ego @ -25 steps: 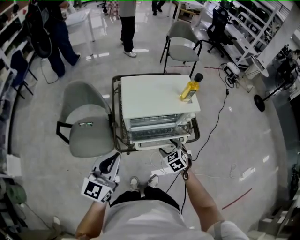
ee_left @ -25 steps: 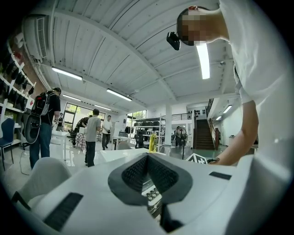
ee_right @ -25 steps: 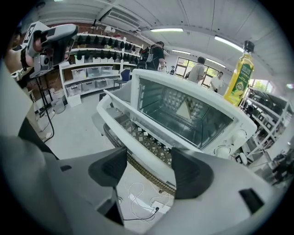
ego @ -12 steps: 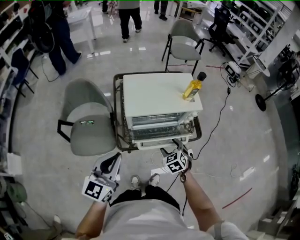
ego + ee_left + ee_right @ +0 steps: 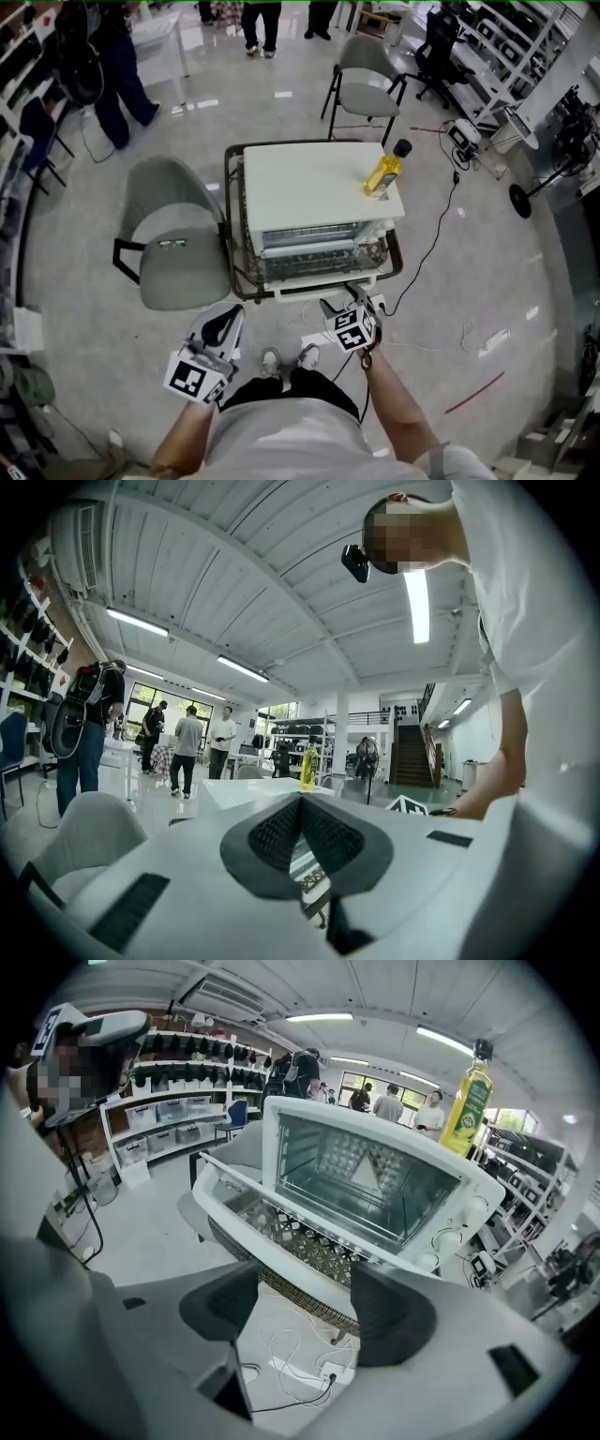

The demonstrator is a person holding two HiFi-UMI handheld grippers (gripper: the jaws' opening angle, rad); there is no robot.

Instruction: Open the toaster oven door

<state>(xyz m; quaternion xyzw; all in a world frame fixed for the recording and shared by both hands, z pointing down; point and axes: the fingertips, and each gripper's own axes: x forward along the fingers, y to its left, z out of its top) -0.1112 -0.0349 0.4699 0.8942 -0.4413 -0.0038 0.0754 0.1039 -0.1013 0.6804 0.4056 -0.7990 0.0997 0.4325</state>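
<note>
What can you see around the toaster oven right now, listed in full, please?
White toaster oven: one, centre, on the stand, door folded down.
Dark wicker stand: one, under the oven.
Yellow oil bottle, black cap: one, oven top, right rear corner.
Grey chairs: two, left of and behind the oven.
White power strip: one, floor, before the stand.
Bystanders: several, background.
Left gripper: one, white, shut, empty.
Right gripper: one, white, open, facing the door.

A yellow oil bottle (image 5: 382, 174) stands right of centre, a grey chair (image 5: 173, 244) at the left, a second chair (image 5: 361, 80) farther off, a white power strip (image 5: 306, 1369) with cables on the near floor, and a person in dark clothes (image 5: 112, 66) far left.
</note>
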